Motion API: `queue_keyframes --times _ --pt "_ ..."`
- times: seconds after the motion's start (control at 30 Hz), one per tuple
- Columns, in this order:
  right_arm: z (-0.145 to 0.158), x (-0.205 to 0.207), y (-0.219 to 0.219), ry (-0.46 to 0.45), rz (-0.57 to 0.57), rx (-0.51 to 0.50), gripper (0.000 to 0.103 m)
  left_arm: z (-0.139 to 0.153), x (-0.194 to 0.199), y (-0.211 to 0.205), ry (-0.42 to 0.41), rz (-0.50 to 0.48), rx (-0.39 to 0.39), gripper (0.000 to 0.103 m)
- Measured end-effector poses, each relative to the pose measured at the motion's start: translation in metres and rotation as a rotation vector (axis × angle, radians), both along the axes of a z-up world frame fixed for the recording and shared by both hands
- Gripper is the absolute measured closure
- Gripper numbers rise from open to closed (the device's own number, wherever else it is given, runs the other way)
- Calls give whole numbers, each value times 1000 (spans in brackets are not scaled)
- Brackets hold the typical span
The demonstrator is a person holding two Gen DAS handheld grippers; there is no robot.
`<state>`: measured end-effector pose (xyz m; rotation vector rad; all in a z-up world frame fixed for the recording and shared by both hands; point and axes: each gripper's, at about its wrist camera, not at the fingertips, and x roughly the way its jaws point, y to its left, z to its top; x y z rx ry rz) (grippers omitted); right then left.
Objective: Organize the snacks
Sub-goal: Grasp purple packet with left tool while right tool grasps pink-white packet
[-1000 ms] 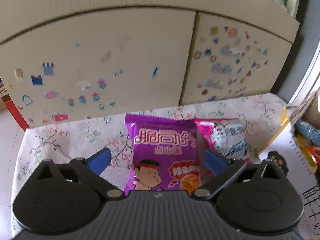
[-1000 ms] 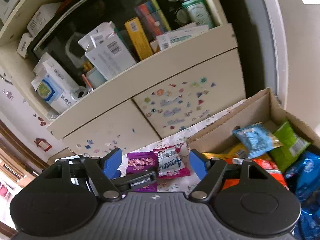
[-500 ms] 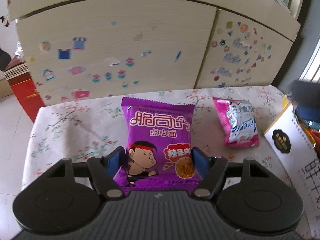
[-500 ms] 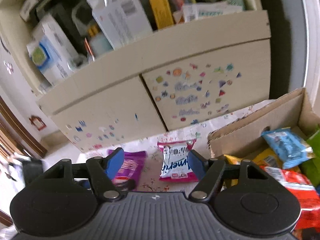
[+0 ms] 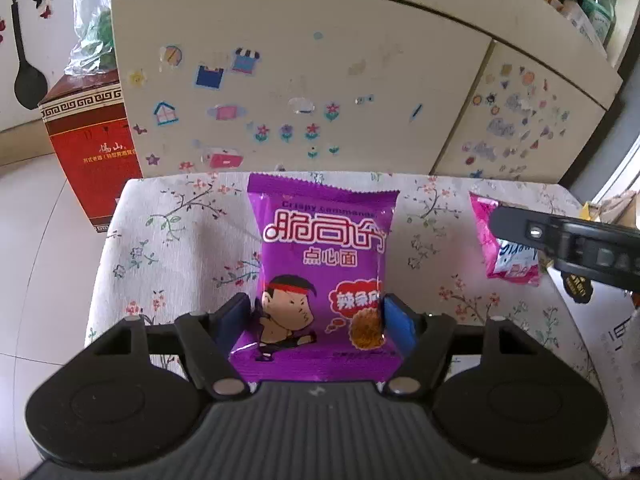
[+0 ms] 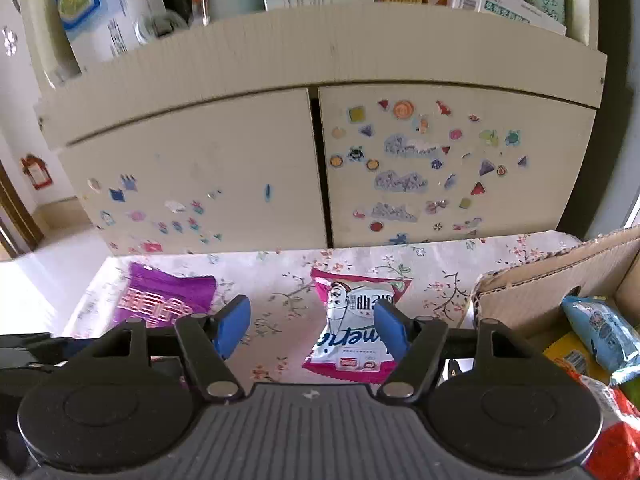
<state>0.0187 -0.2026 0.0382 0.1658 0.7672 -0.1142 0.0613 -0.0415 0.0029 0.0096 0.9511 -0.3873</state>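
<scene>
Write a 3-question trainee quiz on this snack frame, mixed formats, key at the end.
1. True or false: the left claw is shut on the purple pack.
2. Which pack lies between the right claw's open pads? A) purple B) pink C) blue
3. Fill in: the blue pack lies inside the cardboard ____.

Key: 1 true. 2 B, the pink pack, not gripped; it lies flat on the floral cloth. 3 box.
</scene>
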Motion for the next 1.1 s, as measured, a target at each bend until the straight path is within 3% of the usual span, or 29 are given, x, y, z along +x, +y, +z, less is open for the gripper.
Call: queue_keyframes --times 0.17,0.5,0.6,0.7,0.9,1.1 --pt "-11 10 4 21 -10 -62 30 -1 0 -2 -13 -10 4 29" --pt "-21 19 1 28 -42 -43 30 1 3 -18 -88 -62 52 14" --pt "-27 21 2 41 -42 -55 32 -4 6 -20 -81 -53 70 14" --pt "-33 24 -1 67 -50 -35 46 -8 10 -21 -67 -49 78 16" --pt "-38 23 -10 87 -76 20 69 -8 10 -24 -77 -79 94 36" --pt "-34 14 -9 106 -101 75 85 0 -1 -24 -72 -103 102 37"
